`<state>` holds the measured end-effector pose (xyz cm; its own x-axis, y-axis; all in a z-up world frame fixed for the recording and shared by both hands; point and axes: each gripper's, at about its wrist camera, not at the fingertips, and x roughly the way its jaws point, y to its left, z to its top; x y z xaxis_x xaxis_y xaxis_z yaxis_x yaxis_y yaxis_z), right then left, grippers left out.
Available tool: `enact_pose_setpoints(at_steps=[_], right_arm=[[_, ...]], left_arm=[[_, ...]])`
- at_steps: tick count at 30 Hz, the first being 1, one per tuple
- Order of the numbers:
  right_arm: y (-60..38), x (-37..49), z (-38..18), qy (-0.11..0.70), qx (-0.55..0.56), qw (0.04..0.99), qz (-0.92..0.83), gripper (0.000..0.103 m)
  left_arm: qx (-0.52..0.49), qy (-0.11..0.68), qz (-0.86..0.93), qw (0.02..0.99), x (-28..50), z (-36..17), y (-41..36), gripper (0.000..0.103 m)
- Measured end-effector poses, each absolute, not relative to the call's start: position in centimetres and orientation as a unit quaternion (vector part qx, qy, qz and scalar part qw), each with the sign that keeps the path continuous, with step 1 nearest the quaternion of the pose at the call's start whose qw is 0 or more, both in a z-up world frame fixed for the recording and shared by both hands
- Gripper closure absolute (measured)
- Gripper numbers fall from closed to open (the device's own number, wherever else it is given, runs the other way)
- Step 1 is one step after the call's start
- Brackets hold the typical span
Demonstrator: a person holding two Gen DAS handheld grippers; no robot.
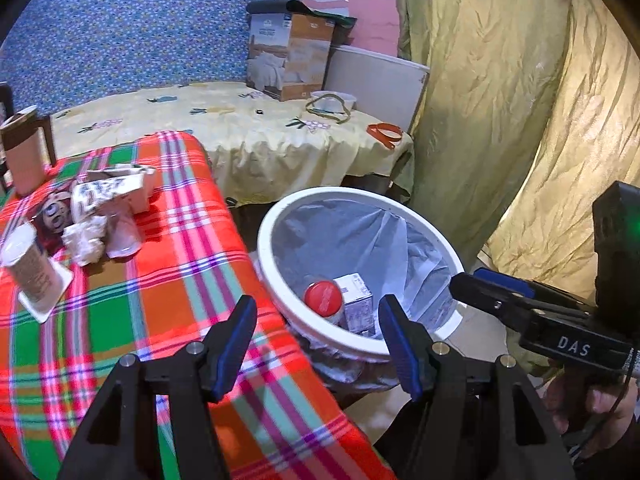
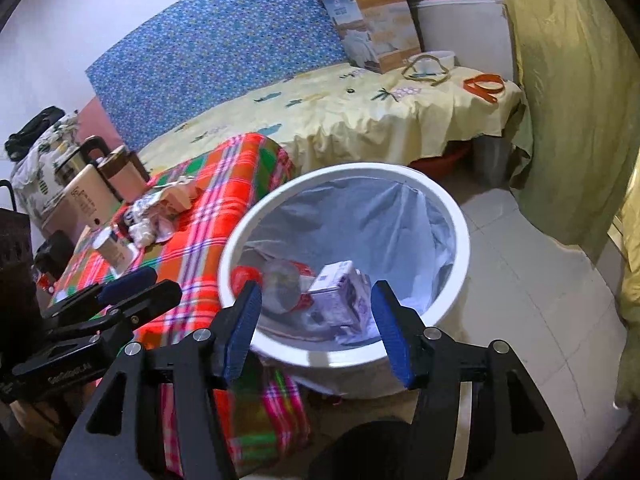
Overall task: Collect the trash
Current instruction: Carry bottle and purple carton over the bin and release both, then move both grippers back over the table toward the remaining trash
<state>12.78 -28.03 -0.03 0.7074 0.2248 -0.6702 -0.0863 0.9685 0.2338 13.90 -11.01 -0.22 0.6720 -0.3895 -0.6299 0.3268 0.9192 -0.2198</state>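
A white trash bin (image 1: 316, 320) with a grey liner stands beside the plaid-covered table (image 1: 168, 280). Inside lie a red-capped bottle (image 1: 324, 298) and a small carton (image 1: 356, 304); both also show in the right wrist view, the bottle (image 2: 280, 280) and carton (image 2: 340, 292). Crumpled paper and wrappers (image 1: 100, 216) sit on the table's far left, and in the right wrist view (image 2: 156, 216). My left gripper (image 1: 320, 344) is open and empty over the table edge by the bin. My right gripper (image 2: 316, 328) is open and empty above the bin's near rim (image 2: 320, 356); it also shows in the left wrist view (image 1: 492, 292).
A paper cup on a white coaster (image 1: 32, 268) and a brown jug (image 1: 24, 152) stand on the table. Behind is a bed with a yellow sheet (image 1: 248, 136), a cardboard box (image 1: 288, 56) and orange strap (image 1: 384, 134). A green curtain (image 1: 500, 100) hangs at right. Tiled floor (image 2: 540, 300) lies beside the bin.
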Motion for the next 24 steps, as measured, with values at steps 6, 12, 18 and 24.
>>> enact_pose_setpoints(at_steps=[6,12,18,24], right_arm=[[-26.8,11.6,0.8,0.353,0.092,0.923,0.119,0.044],[-25.5,11.1,1.2,0.346,0.084,0.923,0.146,0.044],[-23.8,11.0,1.3,0.345,0.068,0.920,0.170,0.044],[-22.6,10.9,1.1,0.349,0.064,0.914,0.195,0.044]], left_arm=[[-0.050,0.344,-0.169,0.922,12.3,0.5,-9.3,0.038],[-0.050,0.331,-0.146,0.931,10.8,1.2,-7.9,0.038],[-0.051,0.323,-0.126,0.937,9.7,1.5,-6.5,0.038],[-0.059,0.314,-0.105,0.942,8.5,1.6,-4.9,0.038]])
